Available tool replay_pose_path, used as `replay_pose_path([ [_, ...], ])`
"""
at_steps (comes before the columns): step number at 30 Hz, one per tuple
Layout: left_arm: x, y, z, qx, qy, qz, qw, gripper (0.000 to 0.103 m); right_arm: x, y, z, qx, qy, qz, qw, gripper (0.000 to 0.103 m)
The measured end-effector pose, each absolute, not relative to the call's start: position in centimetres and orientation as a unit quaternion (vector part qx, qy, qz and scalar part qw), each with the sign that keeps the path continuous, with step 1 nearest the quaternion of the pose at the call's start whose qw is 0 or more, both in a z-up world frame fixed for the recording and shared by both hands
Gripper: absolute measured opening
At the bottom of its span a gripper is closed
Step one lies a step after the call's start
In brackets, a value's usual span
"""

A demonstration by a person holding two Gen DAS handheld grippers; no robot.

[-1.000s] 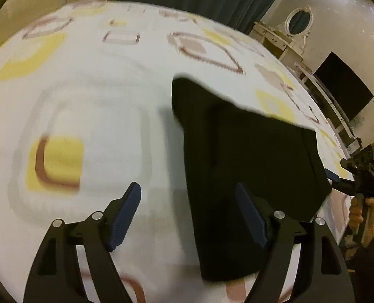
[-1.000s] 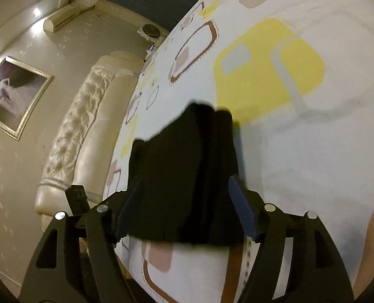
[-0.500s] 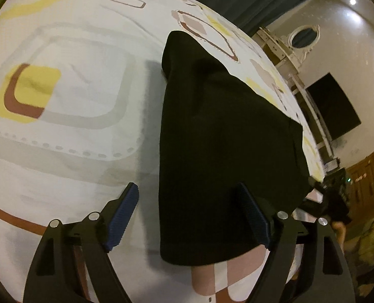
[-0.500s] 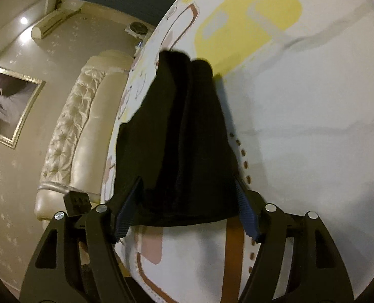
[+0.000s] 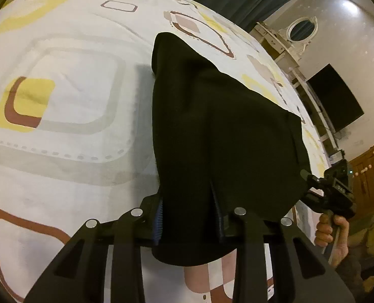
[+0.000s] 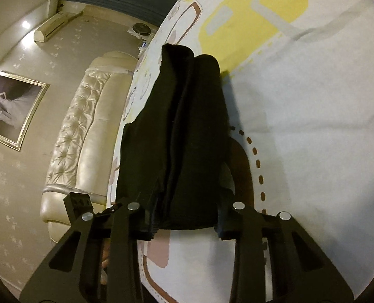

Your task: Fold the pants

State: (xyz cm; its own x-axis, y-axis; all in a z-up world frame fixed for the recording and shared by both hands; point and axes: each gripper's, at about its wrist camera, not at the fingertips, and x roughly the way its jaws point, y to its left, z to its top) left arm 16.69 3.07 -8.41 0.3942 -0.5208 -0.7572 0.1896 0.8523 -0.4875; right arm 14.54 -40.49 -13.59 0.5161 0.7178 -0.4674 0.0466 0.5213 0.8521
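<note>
Folded black pants [image 5: 224,126] lie on a white bedsheet [image 5: 73,101] printed with yellow and brown squares. My left gripper [image 5: 189,217] is at their near edge, jaws closing, with a bunch of the black cloth pinched between the blue pads. In the right wrist view the pants [image 6: 187,126] run away from me as a long, narrow stack. My right gripper [image 6: 184,219] is closing on their near end, and the cloth fills the gap between its fingers. The right gripper [image 5: 310,184] also shows at the pants' far right corner, held by a hand [image 5: 330,232].
The sheet [image 6: 313,126] spreads wide around the pants. A cream tufted headboard [image 6: 85,126] and a framed picture [image 6: 10,108] stand beyond one side of the bed. A dark screen [image 5: 335,98], a white dresser mirror [image 5: 300,27] and a wooden door [image 5: 368,176] are beyond the other side.
Both pairs of jaws stood wide around the pants' near edge and have now closed onto the cloth. Both grippers came lower and closer to the pants.
</note>
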Motion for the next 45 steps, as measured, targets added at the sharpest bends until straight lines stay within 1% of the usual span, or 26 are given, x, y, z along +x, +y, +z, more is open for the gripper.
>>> replay_pose_path([
  [9,15.3,2.7,-7.3,-0.148,0.515,-0.201,0.82,0.03,13.2,-40.7,-11.9,0.427,0.443,0.233,0.753,0.031],
  [15,12.6,1.9,-6.9,-0.131,0.523,-0.194,0.82,0.03,10.7,-41.0,-11.7,0.423,0.456,0.236,0.746,0.031],
  [26,9.4,1.4,-7.0,-0.116,0.525,-0.197,0.82,0.03,6.3,-41.9,-12.4,0.429,0.468,0.239,0.735,0.031],
  [34,9.1,1.9,-8.2,-0.115,0.509,-0.209,0.827,0.031,6.2,-42.4,-14.8,0.452,0.465,0.238,0.723,0.031],
  [41,8.4,2.0,-8.1,-0.119,0.506,-0.213,0.828,0.032,6.0,-42.6,-15.2,0.459,0.461,0.243,0.72,0.031],
  [45,8.4,2.1,-8.1,-0.12,0.504,-0.213,0.829,0.036,5.9,-42.6,-15.3,0.46,0.457,0.246,0.72,0.032],
])
